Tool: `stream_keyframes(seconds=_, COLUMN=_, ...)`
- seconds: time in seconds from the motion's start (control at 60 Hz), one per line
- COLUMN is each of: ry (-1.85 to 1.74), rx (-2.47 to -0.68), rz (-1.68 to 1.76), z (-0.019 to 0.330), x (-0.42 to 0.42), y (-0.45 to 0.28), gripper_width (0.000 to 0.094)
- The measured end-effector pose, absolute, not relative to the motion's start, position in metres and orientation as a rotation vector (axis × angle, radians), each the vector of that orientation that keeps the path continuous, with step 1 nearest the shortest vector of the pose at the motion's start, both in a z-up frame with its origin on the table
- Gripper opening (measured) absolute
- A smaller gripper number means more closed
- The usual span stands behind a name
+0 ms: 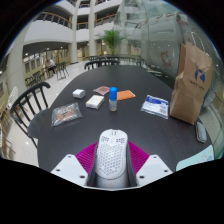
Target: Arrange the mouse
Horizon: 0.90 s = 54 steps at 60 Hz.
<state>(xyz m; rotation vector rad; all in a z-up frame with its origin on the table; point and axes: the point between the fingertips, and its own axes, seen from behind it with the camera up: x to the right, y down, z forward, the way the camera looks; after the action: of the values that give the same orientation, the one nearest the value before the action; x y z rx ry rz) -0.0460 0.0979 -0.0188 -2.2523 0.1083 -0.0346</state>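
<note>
A white mouse (111, 155) with a honeycomb-perforated shell sits between my two fingers, its nose pointing away over a round dark table (100, 125). My gripper (111, 163) is shut on the mouse: the magenta pads (86, 155) press on both of its sides and hold it above the table's near edge.
On the table beyond the mouse stand a small bottle with a blue cap (113, 98), several flat packets (66, 113) and a brown paper bag (190, 85) at the right. Black chairs (30, 100) surround the table at the left and back.
</note>
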Motion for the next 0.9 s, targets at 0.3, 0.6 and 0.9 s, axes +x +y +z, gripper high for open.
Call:
stream_keyframes(seconds=0.3, ry=-0.07, rx=-2.083, rz=0.142, z=0.098, x=-0.042, y=0.015, gripper_width=0.0424)
stream_keyframes(seconds=0.6, ry=0.049, rx=-2.117, rz=-0.048, z=0.099, x=0.131, y=-0.108, gripper_width=0.0425)
stream_keyframes(seconds=0.9, ry=0.159, rx=-2.303, rz=0.011, z=-0.005, x=0.186, y=-0.125, gripper_width=0.048)
